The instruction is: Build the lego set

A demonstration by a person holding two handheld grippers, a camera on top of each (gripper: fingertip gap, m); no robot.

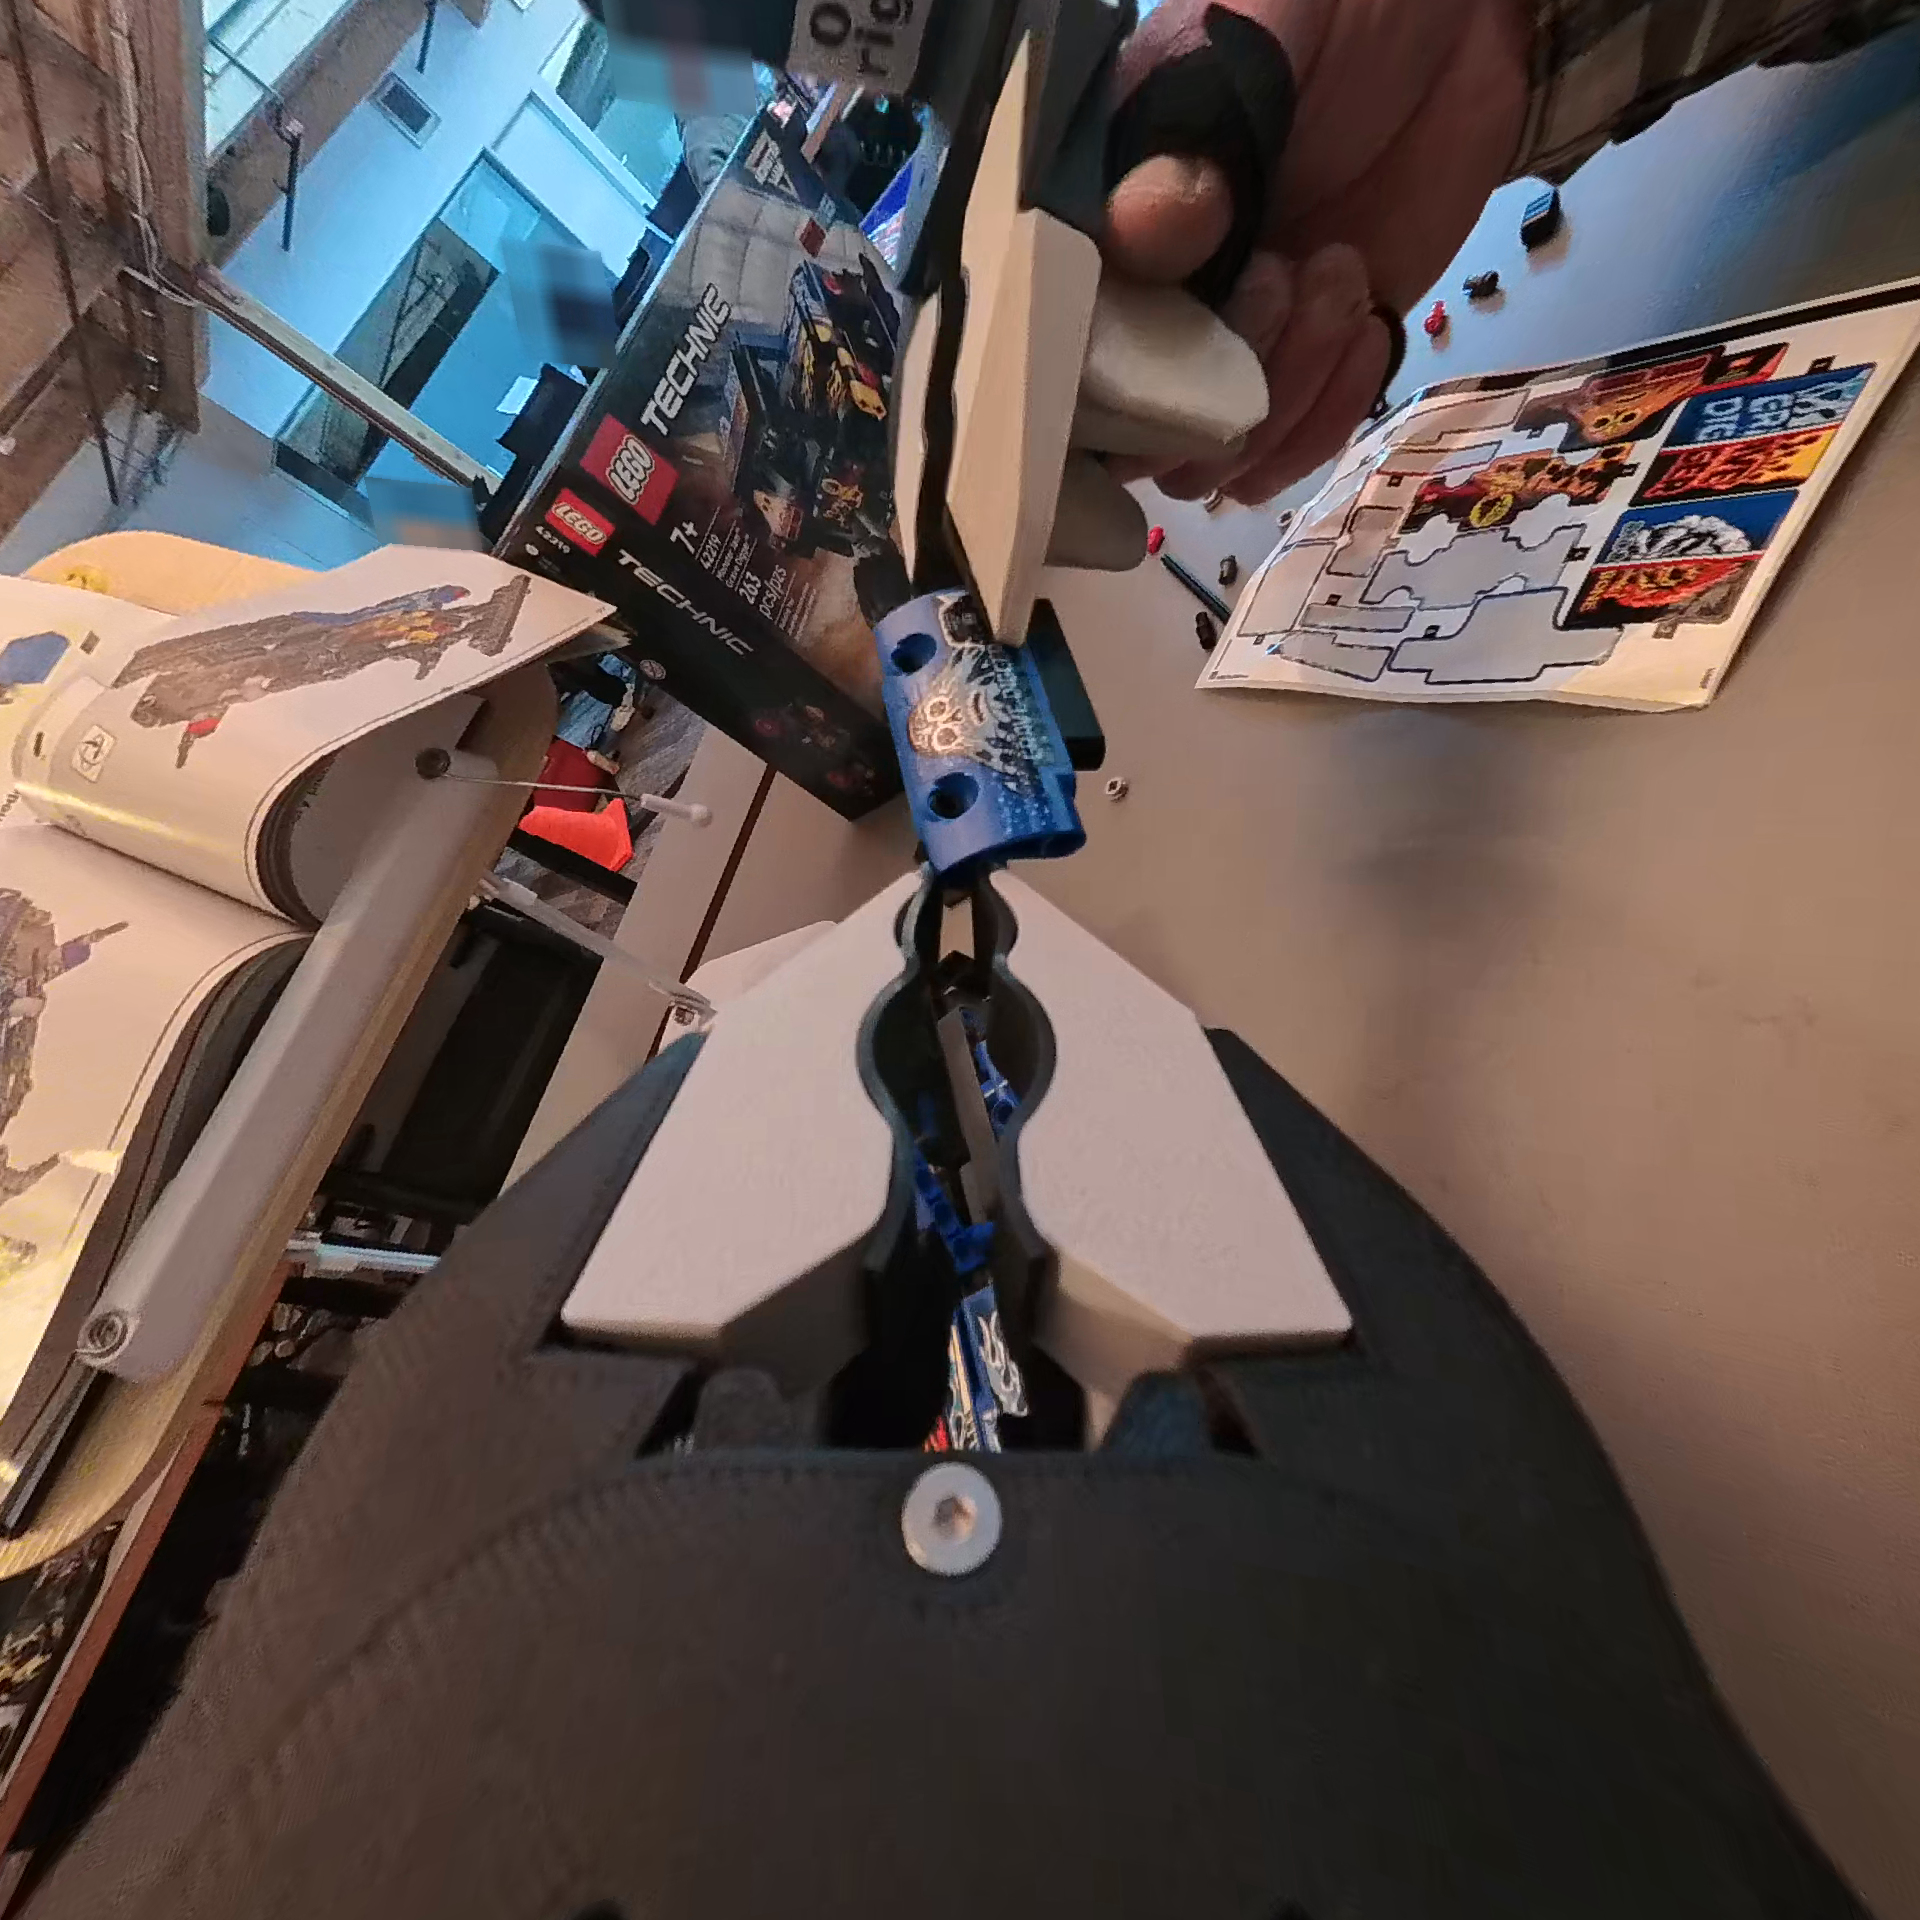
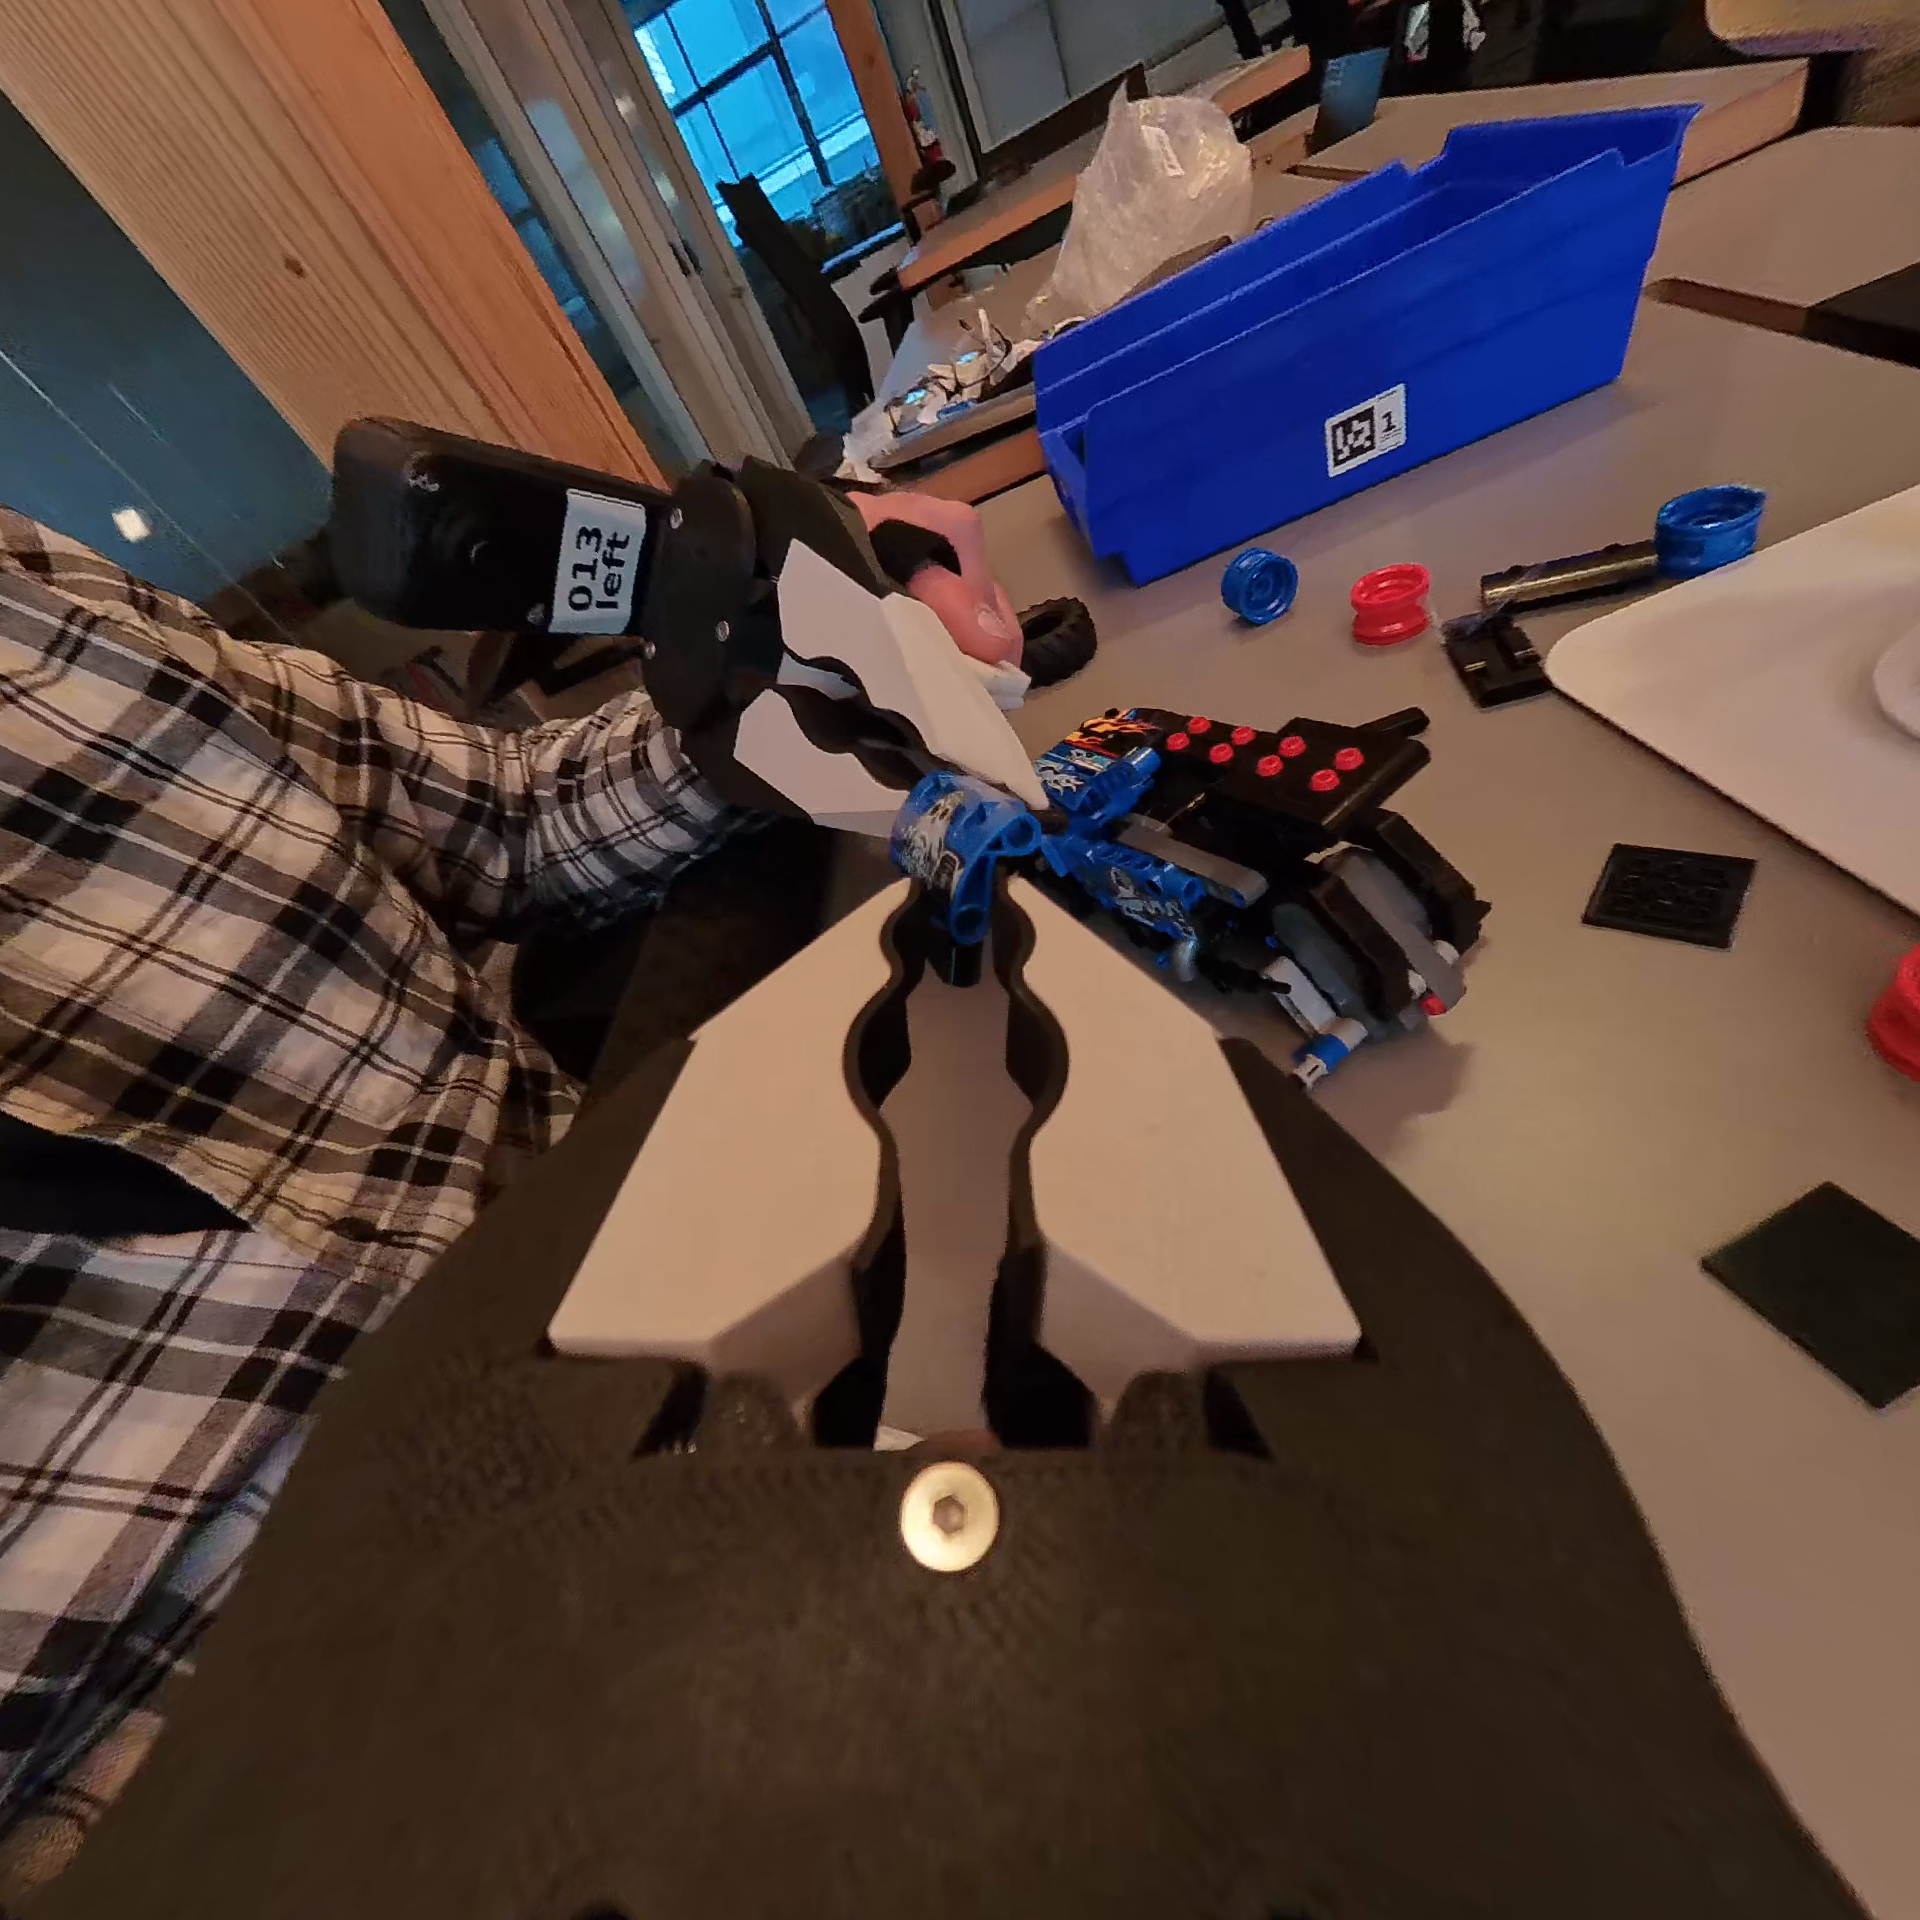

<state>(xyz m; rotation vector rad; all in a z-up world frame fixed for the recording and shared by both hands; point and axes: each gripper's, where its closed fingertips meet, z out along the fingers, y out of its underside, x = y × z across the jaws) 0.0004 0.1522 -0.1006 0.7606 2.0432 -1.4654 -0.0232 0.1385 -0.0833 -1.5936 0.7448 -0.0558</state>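
The half-built Lego truck [image 2: 1278, 862], black with blue stickered panels and red pins, lies on the grey table [image 2: 1558, 1143]. My left gripper [image 1: 961, 904] is shut on its front end; parts of the truck show through the gap between my fingers. In the right wrist view the left gripper [image 2: 1023, 805] comes in from the upper left. My right gripper [image 2: 961, 909] is shut on the blue curved panel [image 2: 951, 842] at that same end. In the left wrist view the right gripper [image 1: 987, 623] comes down from above onto the blue panel [image 1: 977, 738].
A blue bin [image 2: 1351, 343] stands behind the truck. Near it lie a blue hub [image 2: 1259, 585], a red hub [image 2: 1390, 603] and a black tyre [image 2: 1060, 639]. A sticker sheet [image 1: 1538, 520], the set's box [image 1: 727, 499] and an open instruction booklet [image 1: 208, 727] sit around. The tips of both grippers are at nearly the same place.
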